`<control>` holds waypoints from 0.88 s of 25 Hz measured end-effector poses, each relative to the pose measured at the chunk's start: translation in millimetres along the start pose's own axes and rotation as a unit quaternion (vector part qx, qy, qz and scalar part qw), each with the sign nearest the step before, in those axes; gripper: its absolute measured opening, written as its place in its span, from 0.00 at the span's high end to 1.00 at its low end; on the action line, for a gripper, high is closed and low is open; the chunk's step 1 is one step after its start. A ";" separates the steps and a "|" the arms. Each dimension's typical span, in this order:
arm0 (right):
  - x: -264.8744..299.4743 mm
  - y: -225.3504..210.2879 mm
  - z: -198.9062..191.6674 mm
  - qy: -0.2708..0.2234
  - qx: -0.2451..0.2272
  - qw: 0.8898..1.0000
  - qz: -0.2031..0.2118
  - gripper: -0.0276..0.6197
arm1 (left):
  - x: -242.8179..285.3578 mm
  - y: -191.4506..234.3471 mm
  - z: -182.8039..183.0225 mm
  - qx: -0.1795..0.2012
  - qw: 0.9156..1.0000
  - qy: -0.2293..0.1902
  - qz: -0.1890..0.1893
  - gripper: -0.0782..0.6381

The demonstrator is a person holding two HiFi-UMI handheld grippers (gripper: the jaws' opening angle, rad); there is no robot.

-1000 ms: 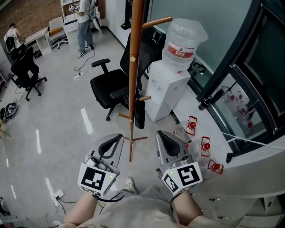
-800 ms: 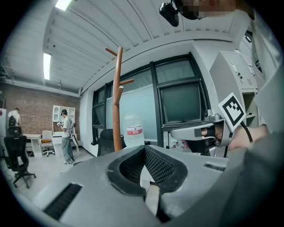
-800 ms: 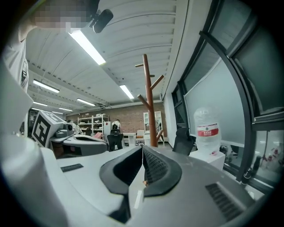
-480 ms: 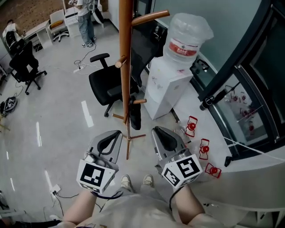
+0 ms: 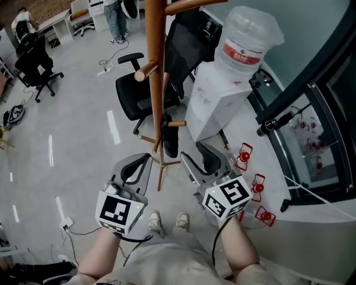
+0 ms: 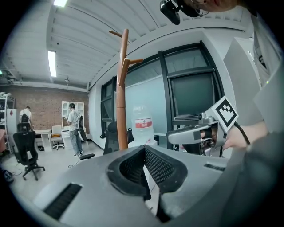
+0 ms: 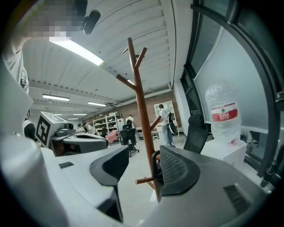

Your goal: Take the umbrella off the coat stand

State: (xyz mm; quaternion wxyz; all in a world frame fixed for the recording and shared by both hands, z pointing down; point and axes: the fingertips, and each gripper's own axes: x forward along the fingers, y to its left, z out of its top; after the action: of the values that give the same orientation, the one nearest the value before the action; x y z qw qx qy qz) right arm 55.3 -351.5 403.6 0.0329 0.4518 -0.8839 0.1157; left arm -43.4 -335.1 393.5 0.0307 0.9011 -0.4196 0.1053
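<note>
A tall wooden coat stand [image 5: 156, 83] rises just ahead of me, also showing as the coat stand [image 6: 121, 97] in the left gripper view. A black folded umbrella [image 5: 169, 139] hangs from a low peg on it. My left gripper [image 5: 143, 161] is shut and empty, left of the stand's base. My right gripper [image 5: 193, 151] is just right of the umbrella; its jaws are opening and nothing is between them. In the right gripper view the umbrella's dark handle [image 7: 155, 165] hangs on the peg beyond the gap of the right gripper [image 7: 144, 155], partly hidden by one jaw.
A white water dispenser with a bottle [image 5: 222, 94] stands right of the stand, and a black office chair [image 5: 144, 94] stands behind it. Small red stands [image 5: 250, 167] lie by the glass wall on the right. People and desks [image 5: 117, 16] are far back.
Both grippers have moved forward and lower, closer to the coat stand. The right gripper's jaws, shut before, now stand apart. The left stays shut.
</note>
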 end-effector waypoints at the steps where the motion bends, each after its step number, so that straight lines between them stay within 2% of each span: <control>1: 5.2 -4.5 -6.0 0.007 0.002 1.000 0.003 0.65 | 3.4 0.6 -2.4 -0.001 1.000 0.003 0.001 0.88; 8: 44.6 -32.4 -56.2 0.054 0.000 0.998 0.031 0.56 | 29.6 11.5 -33.9 -0.003 0.999 0.032 0.010 0.88; 17: 90.8 -56.3 -134.9 0.118 -0.002 0.991 0.066 0.51 | 45.6 28.1 -80.8 -0.022 0.997 0.068 0.016 0.88; 22: 113.0 -65.8 -184.2 0.151 -0.014 0.985 0.082 0.49 | 55.3 26.8 -111.2 -0.045 0.995 0.088 0.005 0.88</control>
State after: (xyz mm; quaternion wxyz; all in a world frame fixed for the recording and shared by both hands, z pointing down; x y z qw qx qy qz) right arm 33.2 -434.9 612.4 0.1626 0.3543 -0.9045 0.1730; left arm -47.5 -377.9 513.1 0.1072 0.8838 -0.4243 0.1654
